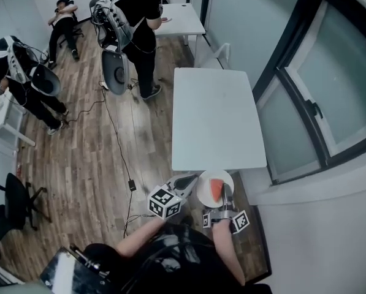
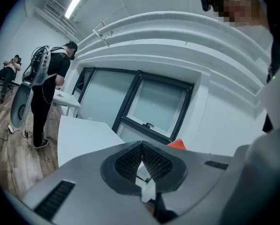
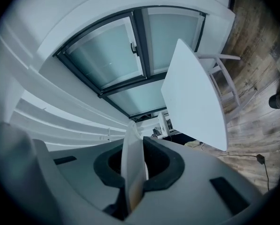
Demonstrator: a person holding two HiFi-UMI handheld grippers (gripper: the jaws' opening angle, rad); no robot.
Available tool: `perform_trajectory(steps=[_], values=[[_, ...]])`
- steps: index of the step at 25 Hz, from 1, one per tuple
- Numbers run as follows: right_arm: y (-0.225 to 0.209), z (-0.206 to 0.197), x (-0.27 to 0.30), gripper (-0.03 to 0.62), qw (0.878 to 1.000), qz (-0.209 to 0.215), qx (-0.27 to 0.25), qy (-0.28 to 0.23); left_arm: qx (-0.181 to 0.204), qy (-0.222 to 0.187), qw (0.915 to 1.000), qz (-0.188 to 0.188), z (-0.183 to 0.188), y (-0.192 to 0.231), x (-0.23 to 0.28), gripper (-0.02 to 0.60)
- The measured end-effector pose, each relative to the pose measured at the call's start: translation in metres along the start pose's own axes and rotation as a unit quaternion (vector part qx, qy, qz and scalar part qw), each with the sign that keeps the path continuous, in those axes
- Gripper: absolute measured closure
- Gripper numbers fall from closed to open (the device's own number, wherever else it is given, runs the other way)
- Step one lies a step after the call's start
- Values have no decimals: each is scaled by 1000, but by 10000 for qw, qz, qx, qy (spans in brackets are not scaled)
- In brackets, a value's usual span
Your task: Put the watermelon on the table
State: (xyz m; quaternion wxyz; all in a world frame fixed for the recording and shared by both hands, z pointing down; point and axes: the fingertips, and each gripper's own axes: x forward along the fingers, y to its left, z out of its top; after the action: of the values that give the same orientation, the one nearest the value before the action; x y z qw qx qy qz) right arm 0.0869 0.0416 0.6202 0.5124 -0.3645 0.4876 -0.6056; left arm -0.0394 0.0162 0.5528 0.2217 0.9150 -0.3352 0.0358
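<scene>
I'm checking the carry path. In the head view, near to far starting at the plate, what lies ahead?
Plate with watermelon → big table → far table.

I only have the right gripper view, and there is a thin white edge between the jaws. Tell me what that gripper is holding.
Observer: The right gripper is clamped on the rim of a white plate, and a watermelon slice lies on the plate.
Operator: Report where the plate is relative to the table.
Observer: It is not over it yet. In the head view the plate sits just short of the near edge of the white table.
</scene>
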Motion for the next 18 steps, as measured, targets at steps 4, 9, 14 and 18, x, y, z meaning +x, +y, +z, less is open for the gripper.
perform_trajectory(steps=[4,9,14,18], values=[[12,0,42,563,9998,3,-166,70,60,-31,9998,-178,27,26,28,577],[15,14,77,564,9995,11,-233,-213,-66,102,9989,-455,39,54,60,577],[12,30,104,564,9984,4,-286,-493,-54,281,9970,-718,47,78,86,577],[6,45,117,564,9977,-152,-301,-590,-154,396,9963,-751,47,92,106,577]])
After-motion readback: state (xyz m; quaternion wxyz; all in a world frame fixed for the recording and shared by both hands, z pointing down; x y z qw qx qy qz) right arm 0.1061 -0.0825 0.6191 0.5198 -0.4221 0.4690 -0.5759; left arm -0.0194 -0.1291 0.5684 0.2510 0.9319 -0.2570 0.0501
